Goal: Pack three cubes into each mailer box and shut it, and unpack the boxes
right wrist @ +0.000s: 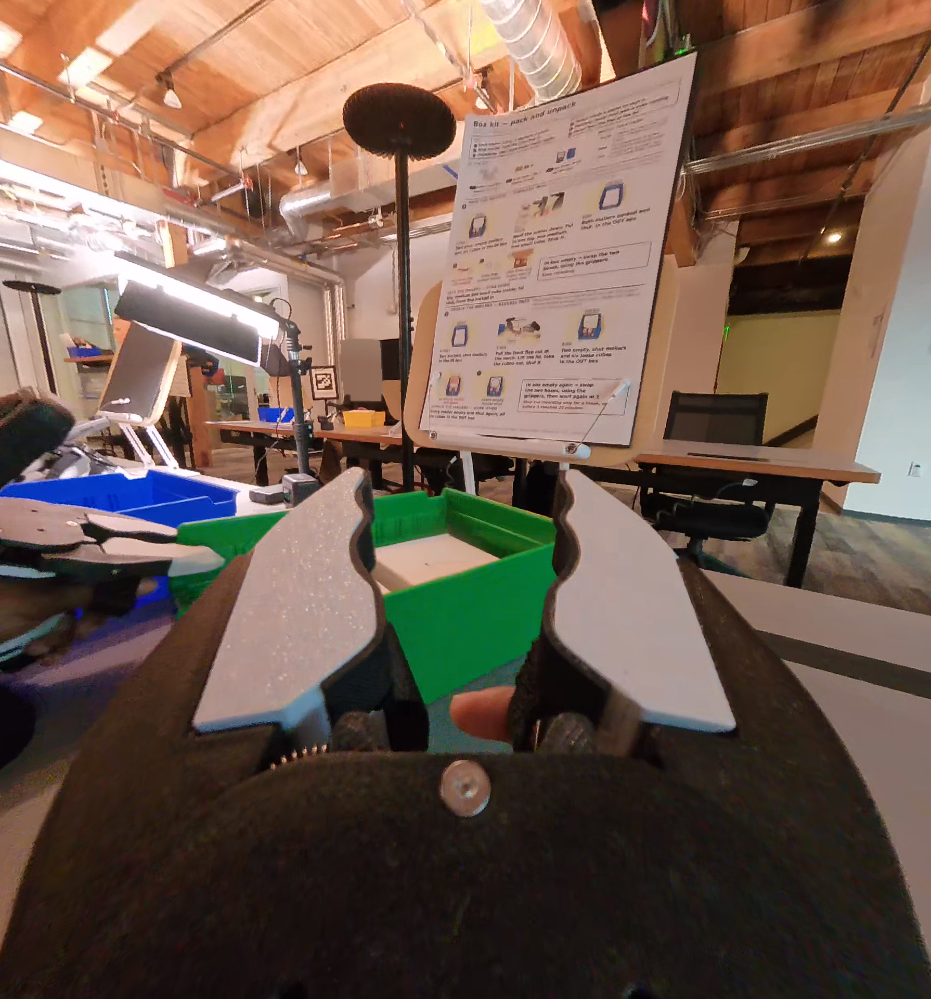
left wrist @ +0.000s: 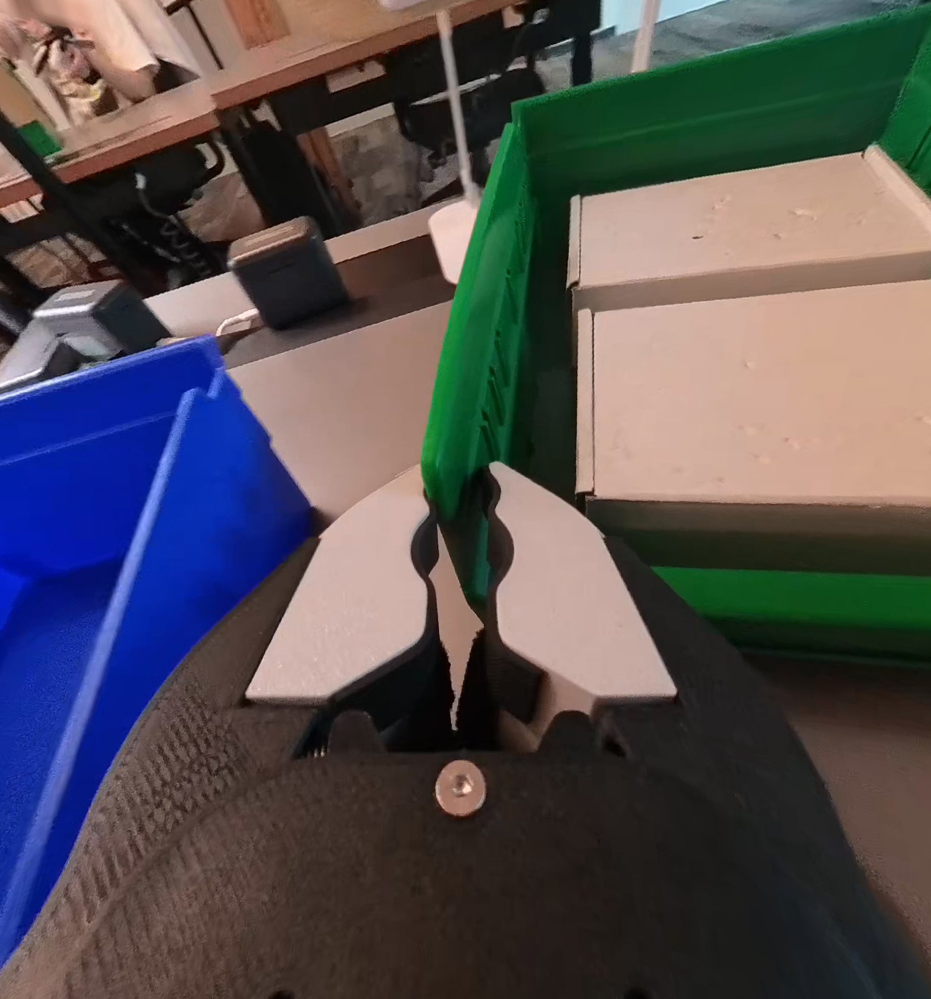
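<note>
**Left fingers clamped on the green bin's wall, right fingers spread**

The grey surface (left wrist: 344, 411) carries everything I see. The green bin (left wrist: 668, 140) is the biggest thing on it, standing toward the right in my left view, and in it lie two closed white mailer boxes: the nearer mailer box (left wrist: 766, 400) just behind the bin's front wall, the farther mailer box (left wrist: 750, 232) touching it behind. I cannot see into either. The blue bin (left wrist: 85, 513) stands just beside the green one, on its left, with a strip of bare surface between them.

My left gripper (left wrist: 460, 519) has its fingers clenched on the near corner of the green bin's left wall. My right gripper (right wrist: 463, 513) hovers in front of the green bin with its fingers released and wide apart, nothing between them.

A standing instruction sheet (right wrist: 560, 259) rises behind the green bin.
</note>
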